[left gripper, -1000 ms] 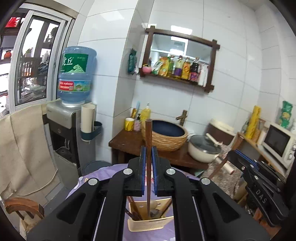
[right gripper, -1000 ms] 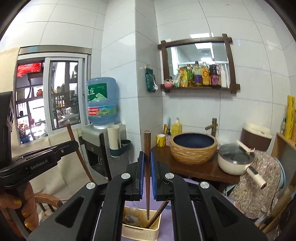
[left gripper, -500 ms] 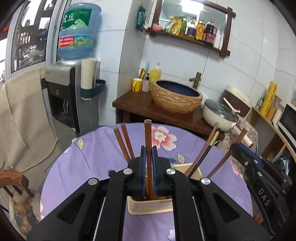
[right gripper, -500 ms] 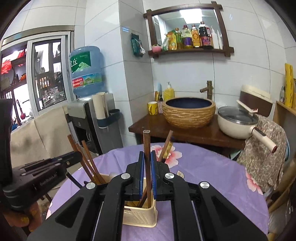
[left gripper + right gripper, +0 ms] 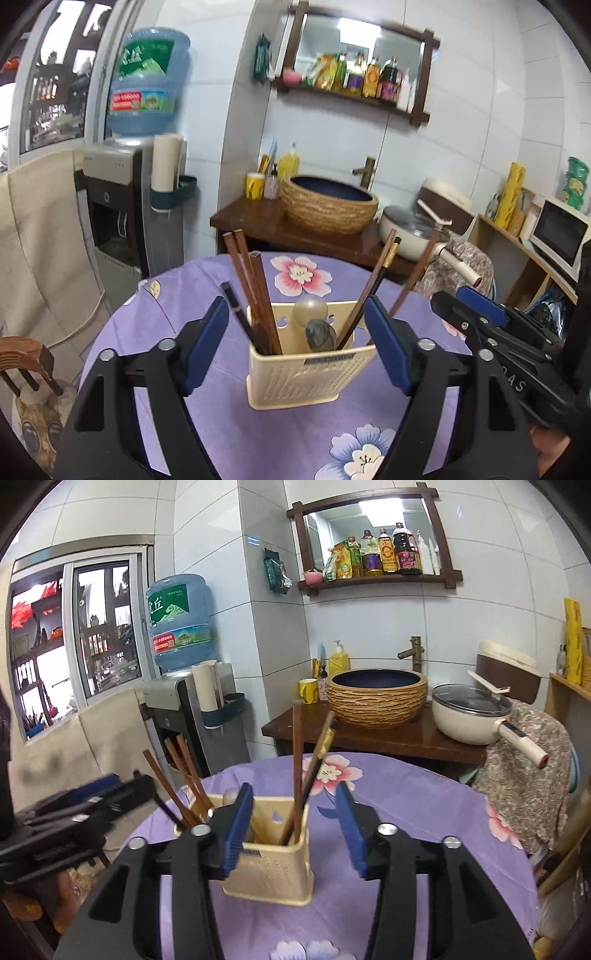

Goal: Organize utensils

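Between both grippers' just-opened, empty fingers (image 5: 207, 343) stands the holder (image 5: 306, 373) with chopsticks (image 5: 255, 291).

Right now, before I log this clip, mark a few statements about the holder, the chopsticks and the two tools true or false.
1. The left tool is clamped on a chopstick. False: its jaws have just opened and hold nothing.
2. The chopsticks stand in the cream utensil holder. True.
3. The holder lies tipped on its side. False: it stands upright on the purple floral tablecloth.
4. The right tool is open. True; its jaws have also just opened.
5. A spoon sits in the holder. True.
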`<state>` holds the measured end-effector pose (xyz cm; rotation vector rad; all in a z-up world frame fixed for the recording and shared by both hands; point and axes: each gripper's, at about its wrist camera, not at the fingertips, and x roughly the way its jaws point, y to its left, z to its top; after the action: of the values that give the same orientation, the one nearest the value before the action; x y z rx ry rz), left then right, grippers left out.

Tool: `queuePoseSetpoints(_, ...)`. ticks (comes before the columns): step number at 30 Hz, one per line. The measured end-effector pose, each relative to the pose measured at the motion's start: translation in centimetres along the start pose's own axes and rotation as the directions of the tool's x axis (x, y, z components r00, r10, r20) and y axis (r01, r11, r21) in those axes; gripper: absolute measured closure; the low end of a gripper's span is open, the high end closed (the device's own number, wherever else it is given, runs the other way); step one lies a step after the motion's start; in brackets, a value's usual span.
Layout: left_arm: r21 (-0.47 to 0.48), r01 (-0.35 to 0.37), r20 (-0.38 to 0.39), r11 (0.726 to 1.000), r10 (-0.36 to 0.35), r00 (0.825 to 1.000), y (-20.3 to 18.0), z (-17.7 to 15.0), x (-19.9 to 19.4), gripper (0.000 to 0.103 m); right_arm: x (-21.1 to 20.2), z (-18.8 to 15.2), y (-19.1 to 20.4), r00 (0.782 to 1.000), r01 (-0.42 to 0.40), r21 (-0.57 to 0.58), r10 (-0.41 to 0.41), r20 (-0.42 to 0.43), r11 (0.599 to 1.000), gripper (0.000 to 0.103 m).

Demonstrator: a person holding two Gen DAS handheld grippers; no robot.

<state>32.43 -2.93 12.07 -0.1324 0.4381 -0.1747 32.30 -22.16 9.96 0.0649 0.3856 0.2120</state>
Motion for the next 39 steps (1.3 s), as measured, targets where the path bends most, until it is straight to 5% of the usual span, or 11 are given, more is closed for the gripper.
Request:
queuePoseSetpoints(5,0.03,0.013,0.067,0.999,-0.015,0.998,1.5,-4.4,-5.5,0.006,-5.0,-3.8,0.0,0.999,-0.016,-0.017,0.017,0.043,1.0,0.023)
queuePoseSetpoints(9,-0.015,-0.01,0.117,1.0,0.012,0.993,2.7,-8.5,-9.4,0.006,-8.5,-8.3,1.5,0.997,0.005,-0.069,0.0,0.077,0.998,0.007)
queuePoseSetpoints(15,-0.048,-0.096,0.138,0.994,0.102,0.985,2.9,-17.8,-15.2,0.006,-13.3,-16.1,4.0,0.995,0.036,-0.134,-0.023,0.092,0.99,0.006)
queuePoseSetpoints(19,-0.121,-0.008,0.065,0.993,0.016,0.998,3.3,-21.6,-17.7,0.006,-16.1,-19.6,4.6,0.998,0.014,-0.097,-0.008,0.061,0.995,0.006)
queuePoseSetpoints(22,-0.095,-0.014,0.091,0.995,0.023,0.996,2.6,-23.5,-20.1,0.006,-18.7,-21.7,5.4,0.997,0.034,-0.098,-0.026,0.078,0.995,0.006)
queuePoseSetpoints(28,-0.047,-0.024,0.148,0.999,0.031,0.988,1.5,-25.0,-23.0,0.006,-22.0,-23.9,7.4,0.996,0.018,-0.087,-0.01,0.086,0.996,0.006)
queuePoseSetpoints(39,-0.063,-0.022,0.165,0.998,0.032,0.986,1.8,-25.2,-23.8,0.006,-22.0,-23.6,8.1,0.996,0.041,-0.118,-0.031,0.082,0.992,0.006)
